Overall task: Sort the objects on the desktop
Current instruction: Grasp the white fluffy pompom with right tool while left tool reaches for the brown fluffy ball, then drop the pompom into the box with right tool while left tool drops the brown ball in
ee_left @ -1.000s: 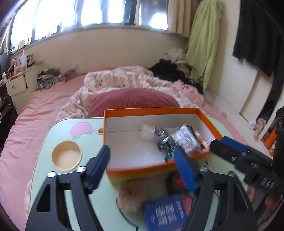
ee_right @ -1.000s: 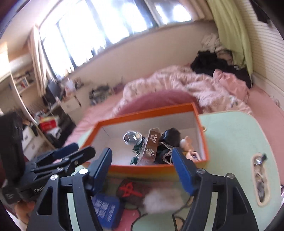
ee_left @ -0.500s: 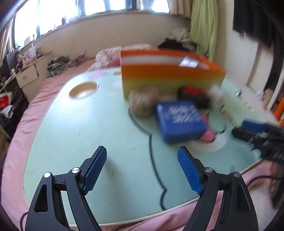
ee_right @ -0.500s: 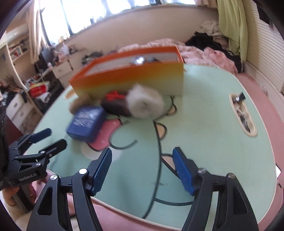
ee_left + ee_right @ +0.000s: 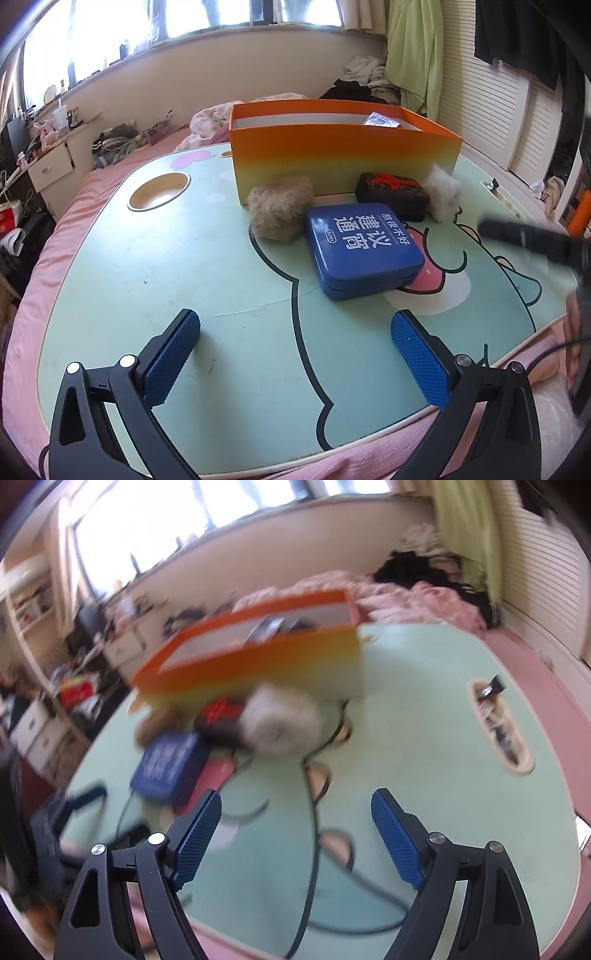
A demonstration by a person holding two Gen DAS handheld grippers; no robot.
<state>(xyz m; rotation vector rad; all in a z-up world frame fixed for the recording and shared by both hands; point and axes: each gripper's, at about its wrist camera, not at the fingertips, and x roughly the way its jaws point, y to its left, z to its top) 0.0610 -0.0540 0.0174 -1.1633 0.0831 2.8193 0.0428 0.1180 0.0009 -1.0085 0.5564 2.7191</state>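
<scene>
Tools both gape wide, holding nothing: left tool, right tool. Next, judging by layout, grasp blue tin at frame centre for orange box.

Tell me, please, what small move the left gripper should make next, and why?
Probably ease the left gripper forward toward the blue tin. It is open and empty above bare table, and the tin lies nearest ahead, outside the orange box.

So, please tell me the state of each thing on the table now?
Orange box: open, holds items.
Blue tin: closed, flat on table.
Brown fluff ball: outside, against box.
White fluff ball: outside box.
Black pouch: outside box.
Left tool: open, empty.
Right tool: open, empty.
</scene>
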